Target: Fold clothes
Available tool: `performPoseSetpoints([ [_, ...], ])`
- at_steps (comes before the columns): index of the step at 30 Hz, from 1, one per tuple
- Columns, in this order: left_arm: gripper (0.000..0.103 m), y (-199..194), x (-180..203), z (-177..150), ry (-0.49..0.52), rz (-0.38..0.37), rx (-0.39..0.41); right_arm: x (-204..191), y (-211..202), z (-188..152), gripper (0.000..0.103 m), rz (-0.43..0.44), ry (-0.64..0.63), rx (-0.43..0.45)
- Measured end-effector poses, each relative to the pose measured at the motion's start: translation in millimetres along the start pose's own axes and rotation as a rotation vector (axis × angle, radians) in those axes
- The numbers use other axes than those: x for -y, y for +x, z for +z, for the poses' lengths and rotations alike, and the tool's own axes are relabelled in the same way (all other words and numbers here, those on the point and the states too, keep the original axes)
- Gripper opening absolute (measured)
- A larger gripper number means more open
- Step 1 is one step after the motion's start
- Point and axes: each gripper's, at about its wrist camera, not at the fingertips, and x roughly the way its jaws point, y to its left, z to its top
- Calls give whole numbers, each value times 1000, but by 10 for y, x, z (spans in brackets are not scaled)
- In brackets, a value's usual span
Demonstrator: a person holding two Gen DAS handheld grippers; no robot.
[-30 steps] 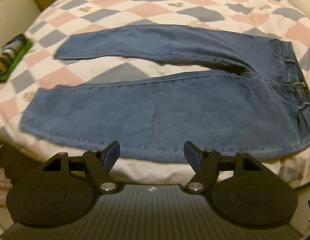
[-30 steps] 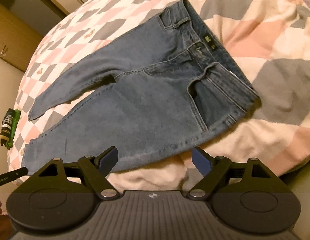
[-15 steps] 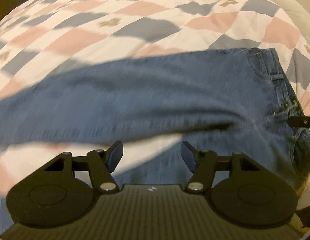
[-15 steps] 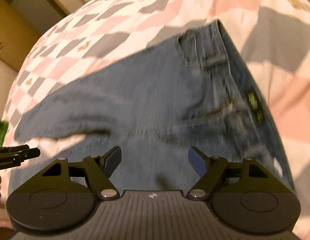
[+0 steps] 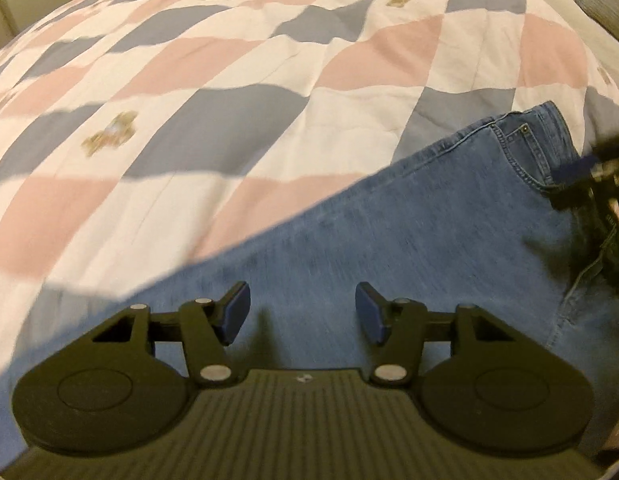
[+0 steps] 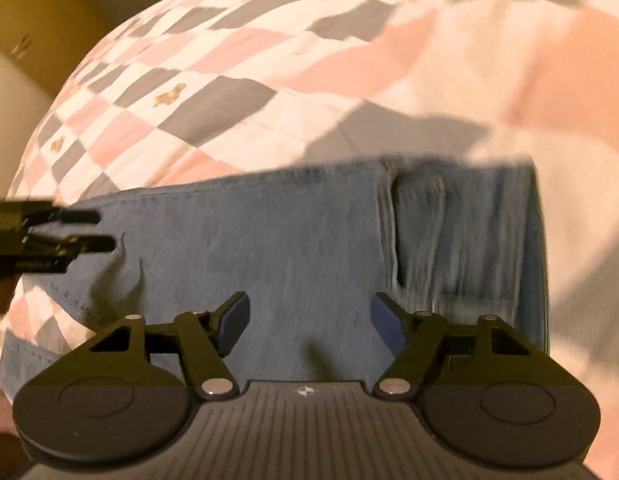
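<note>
Your left gripper (image 5: pixel 303 314) and right gripper (image 6: pixel 309 318) had jaws apart, holding nothing. Within a second you had swept both from the bed's near edge over the jeans (image 5: pixel 429 232), spread on the checked quilt (image 5: pixel 229 80); grasping likely came next.

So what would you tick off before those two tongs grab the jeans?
1. Left tongs open: ok, fingers apart, nothing between them.
2. Right tongs open: ok, fingers apart and empty.
3. Both over the jeans: ok, denim lies under each.
4. Jeans flat on the checkered quilt: ok in the part in view.
5. Far edge of the jeans within reach: ok, just ahead of both tongs.
6. Tongs touching denim: cannot tell, the pictures are blurred.
</note>
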Motion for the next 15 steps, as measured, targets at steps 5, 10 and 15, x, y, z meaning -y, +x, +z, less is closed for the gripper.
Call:
performPoseSetpoints([
  [5,54,298,-198,279,96,-50,-29,145,238,541,68,56,-151,-29],
  [10,56,556,-482,473,149,-129,-93,295,518,1006,69,95,-290,-87],
  [15,56,785,-620,465,228,-196,-213,398,887,1127,68,143,-386,-263],
])
